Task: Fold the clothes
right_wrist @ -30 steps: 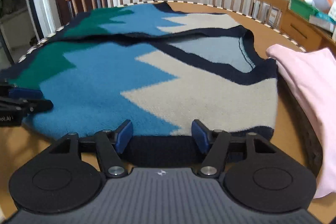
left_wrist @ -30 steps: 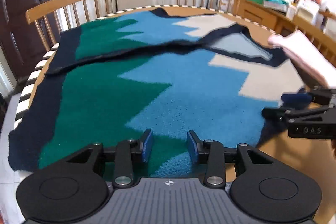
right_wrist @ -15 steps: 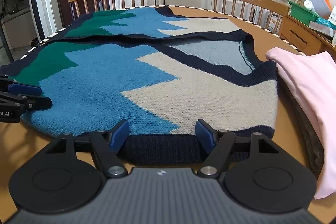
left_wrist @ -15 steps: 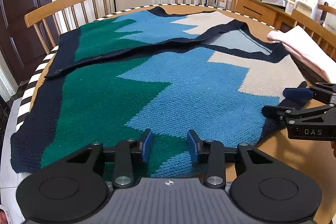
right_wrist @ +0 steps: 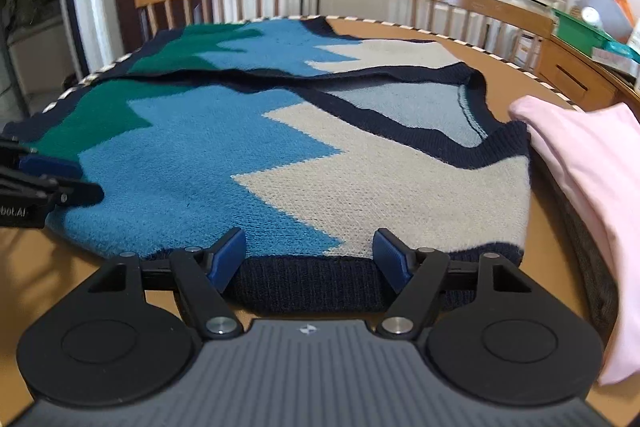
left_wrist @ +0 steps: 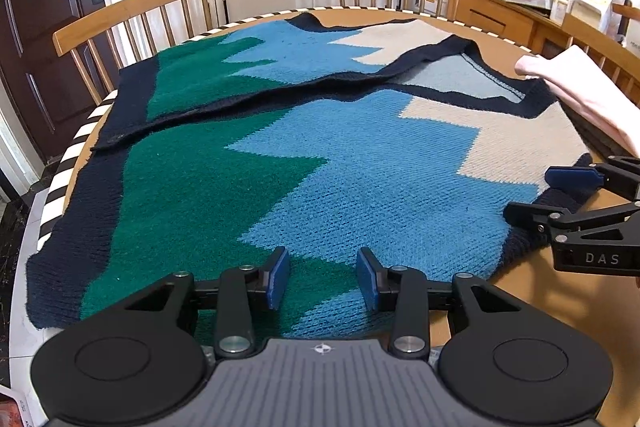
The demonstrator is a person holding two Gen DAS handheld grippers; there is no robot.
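— How are the two grippers standing?

— The left gripper (left_wrist: 322,279) hangs over the near edge of the knit sweater (left_wrist: 320,163), its blue pads (left_wrist: 278,277) moderately apart with green and blue knit showing between them. The pads are not pressing on the cloth; whether the tips brush it I cannot tell. The right gripper (right_wrist: 310,259) sits at the navy ribbed band along the sweater's near edge, its jaws wider, and they have just been closing a little. The band lies between the pads, but they stand clear of it on both sides, so nothing is clamped.

— And where is the sweater?

— Spread flat across the round wooden desk (right_wrist: 516,67), with its far portion folded over so a navy border runs across the middle. The neckline opening is toward the right side.

— What about the edges and free space?

— The left end of the sweater reaches the desk's striped rim (left_wrist: 60,187) and hangs slightly past it. On the right, a pink garment (right_wrist: 592,195) lies just beside the sweater's edge, touching or nearly so. Bare wood shows beyond the sweater toward the far right, and in front of both grippers' bodies. Wooden chairs (left_wrist: 136,15) stand close around the far side.
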